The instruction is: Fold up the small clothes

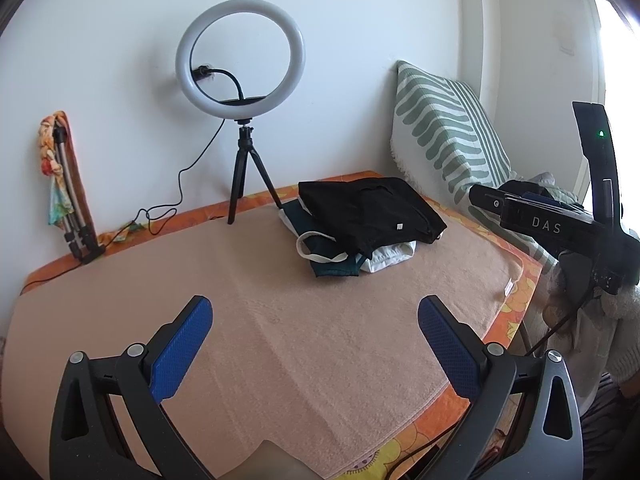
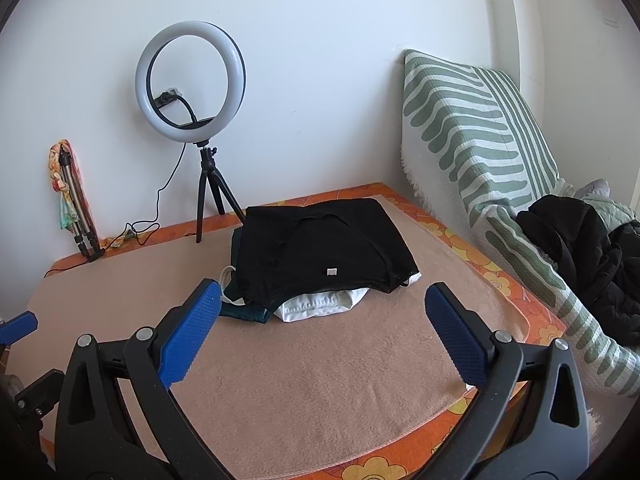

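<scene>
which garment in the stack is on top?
The black garment, with a small white tag on its front. It lies over the white piece and the dark teal one, which only peek out beneath its near edge.

Clothes stack (image 2: 320, 264) centre of frame in right wrist view, on towel (image 2: 300, 380) covering table (image 2: 472, 248). Ring light on tripod (image 2: 192, 80) upper left of stack, standing at table's back edge, against wall. Folded tripod (image 2: 76, 216) far left, leaning on wall. Cushion (image 2: 480, 128) upper right, propped against wall beside table. Jacket (image 2: 584, 256) right edge, lying on cushion's lower part. In left wrist view, right gripper (image 1: 520, 208) right of stack (image 1: 368, 224), over table's right edge.
</scene>
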Demonstrator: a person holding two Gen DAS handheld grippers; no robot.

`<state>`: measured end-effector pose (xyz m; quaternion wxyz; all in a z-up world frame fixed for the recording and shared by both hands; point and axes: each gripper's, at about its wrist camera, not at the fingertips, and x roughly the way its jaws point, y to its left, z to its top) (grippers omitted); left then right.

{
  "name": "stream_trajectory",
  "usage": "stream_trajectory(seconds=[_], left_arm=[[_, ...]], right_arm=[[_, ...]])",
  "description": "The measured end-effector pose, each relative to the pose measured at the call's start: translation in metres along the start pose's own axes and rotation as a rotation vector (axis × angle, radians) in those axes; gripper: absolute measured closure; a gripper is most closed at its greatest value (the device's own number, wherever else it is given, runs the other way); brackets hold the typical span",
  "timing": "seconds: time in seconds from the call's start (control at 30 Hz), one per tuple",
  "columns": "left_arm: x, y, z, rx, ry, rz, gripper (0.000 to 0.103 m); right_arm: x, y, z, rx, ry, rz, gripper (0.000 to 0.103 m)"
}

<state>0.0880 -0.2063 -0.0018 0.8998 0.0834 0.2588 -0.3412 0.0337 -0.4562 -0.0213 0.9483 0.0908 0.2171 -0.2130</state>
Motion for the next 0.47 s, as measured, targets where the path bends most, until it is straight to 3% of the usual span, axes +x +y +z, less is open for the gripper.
stream_trajectory(seconds=[0.47], left_arm=[[0.0009, 0.0046, -0.0021, -0.011, 0.007, -0.001, 0.001]], right_arm=[[-0.0007, 0.0069, 0.0003, -0.001, -0.001, 0.009, 0.0]])
